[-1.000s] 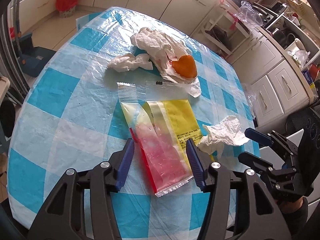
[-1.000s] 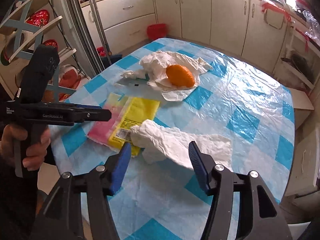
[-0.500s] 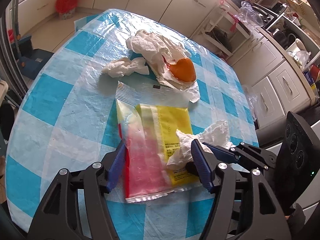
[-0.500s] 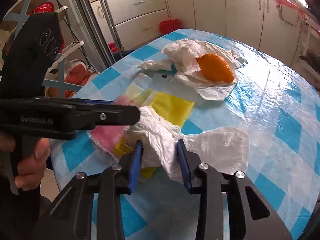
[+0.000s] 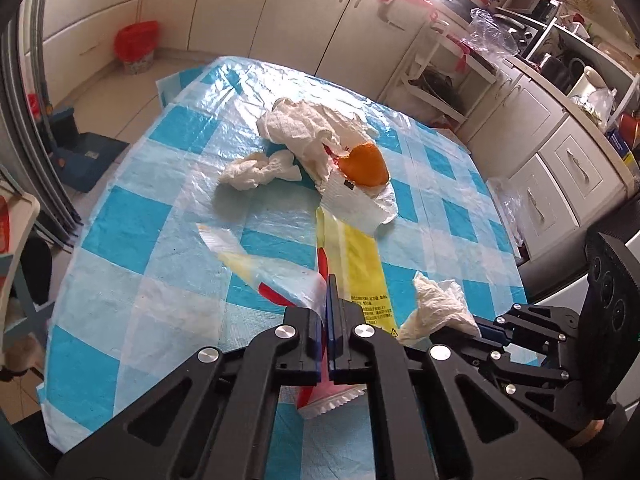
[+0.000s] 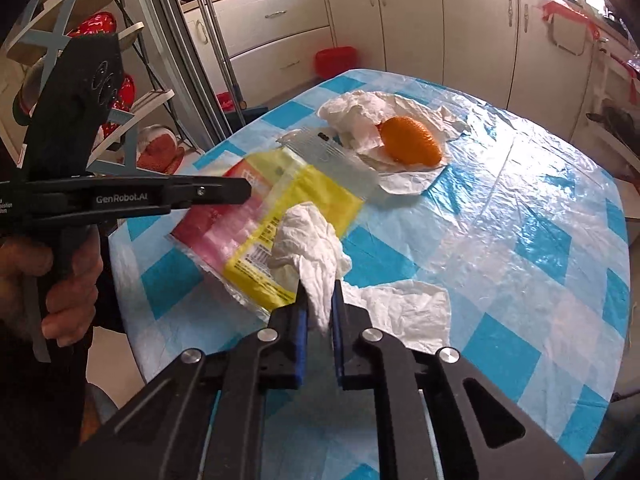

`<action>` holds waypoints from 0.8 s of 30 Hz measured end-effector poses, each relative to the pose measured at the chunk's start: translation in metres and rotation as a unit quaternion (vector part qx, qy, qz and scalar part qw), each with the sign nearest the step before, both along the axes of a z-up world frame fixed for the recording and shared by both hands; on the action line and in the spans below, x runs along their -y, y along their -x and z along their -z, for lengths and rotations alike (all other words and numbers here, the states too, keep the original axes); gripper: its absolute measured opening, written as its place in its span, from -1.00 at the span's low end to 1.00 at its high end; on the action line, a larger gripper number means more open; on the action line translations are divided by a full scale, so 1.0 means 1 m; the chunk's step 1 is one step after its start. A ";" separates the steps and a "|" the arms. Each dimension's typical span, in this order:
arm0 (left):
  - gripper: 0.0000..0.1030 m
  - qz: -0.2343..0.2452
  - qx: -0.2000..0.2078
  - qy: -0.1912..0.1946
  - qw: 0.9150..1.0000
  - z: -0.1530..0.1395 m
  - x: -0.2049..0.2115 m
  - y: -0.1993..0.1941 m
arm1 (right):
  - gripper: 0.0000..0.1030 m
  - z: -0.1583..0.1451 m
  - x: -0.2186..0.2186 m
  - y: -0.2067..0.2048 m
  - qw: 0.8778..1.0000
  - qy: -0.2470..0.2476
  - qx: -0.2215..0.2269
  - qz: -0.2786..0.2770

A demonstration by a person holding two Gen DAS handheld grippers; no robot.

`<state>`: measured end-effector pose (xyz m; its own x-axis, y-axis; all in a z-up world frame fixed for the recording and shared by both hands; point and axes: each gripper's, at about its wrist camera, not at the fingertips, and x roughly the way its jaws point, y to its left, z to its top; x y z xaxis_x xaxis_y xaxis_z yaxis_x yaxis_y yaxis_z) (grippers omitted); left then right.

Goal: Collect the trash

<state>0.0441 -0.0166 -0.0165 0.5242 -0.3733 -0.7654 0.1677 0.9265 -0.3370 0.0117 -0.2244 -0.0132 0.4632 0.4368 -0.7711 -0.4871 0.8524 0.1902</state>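
Note:
My left gripper (image 5: 327, 300) is shut on the near end of a yellow and pink plastic wrapper (image 5: 360, 264), which is lifted and crumpled off the table; the wrapper also shows in the right wrist view (image 6: 304, 196). My right gripper (image 6: 319, 300) is shut on a crumpled white tissue (image 6: 308, 240), seen to the right in the left wrist view (image 5: 438, 308). An orange peel (image 5: 366, 164) lies on white paper (image 5: 316, 130) farther back. Another crumpled tissue (image 5: 256, 170) lies left of it.
The table has a blue and white checked plastic cover (image 5: 152, 220). A flat white tissue (image 6: 404, 312) lies by my right gripper. A red-lined bin (image 5: 134, 46) stands on the floor by the cabinets. A shelf rack (image 6: 132, 120) stands left of the table.
My left gripper closed on the wrapper and lifted its near end. My right gripper closed fully on the white tissue and raised it.

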 end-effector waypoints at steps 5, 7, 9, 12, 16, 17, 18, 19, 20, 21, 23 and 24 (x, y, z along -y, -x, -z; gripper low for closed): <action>-0.97 0.009 0.038 -0.035 0.999 -0.016 0.004 0.011 | -0.78 -0.004 0.024 0.004 1.000 0.002 -0.001 0.030; -0.97 0.012 0.047 -0.042 0.998 -0.021 0.005 0.014 | -0.78 -0.005 0.030 0.005 0.999 0.002 -0.001 0.039; -0.97 0.013 0.053 -0.047 0.997 -0.024 0.005 0.016 | -0.78 -0.007 0.034 0.006 0.999 0.001 0.000 0.045; -0.97 0.014 0.060 -0.050 0.997 -0.027 0.005 0.019 | -0.78 -0.009 0.038 0.009 0.999 0.003 0.000 0.049; -0.97 0.015 0.072 -0.053 0.996 -0.031 0.007 0.021 | -0.78 -0.010 0.038 0.009 0.999 0.001 0.000 0.052; -0.97 0.015 0.075 -0.052 0.996 -0.032 0.008 0.022 | -0.78 -0.011 0.039 0.010 0.999 0.000 0.001 0.053; -0.97 0.015 0.077 -0.051 0.996 -0.033 0.008 0.023 | -0.78 -0.013 0.039 0.010 0.999 -0.001 0.003 0.054; -0.97 0.015 0.080 -0.050 0.995 -0.035 0.009 0.024 | -0.78 -0.014 0.040 0.011 0.998 -0.003 0.004 0.056; -0.97 0.016 0.084 -0.050 0.995 -0.036 0.009 0.025 | -0.78 -0.015 0.041 0.011 0.998 -0.006 0.004 0.057; -0.97 0.016 0.086 -0.049 0.995 -0.037 0.009 0.025 | -0.78 -0.016 0.043 0.012 0.998 -0.008 0.005 0.058; -0.97 0.018 0.092 -0.047 0.994 -0.040 0.010 0.027 | -0.78 -0.019 0.045 0.014 0.998 -0.011 0.008 0.062; -0.97 0.019 0.095 -0.045 0.994 -0.041 0.011 0.027 | -0.78 -0.020 0.047 0.015 0.998 -0.013 0.008 0.063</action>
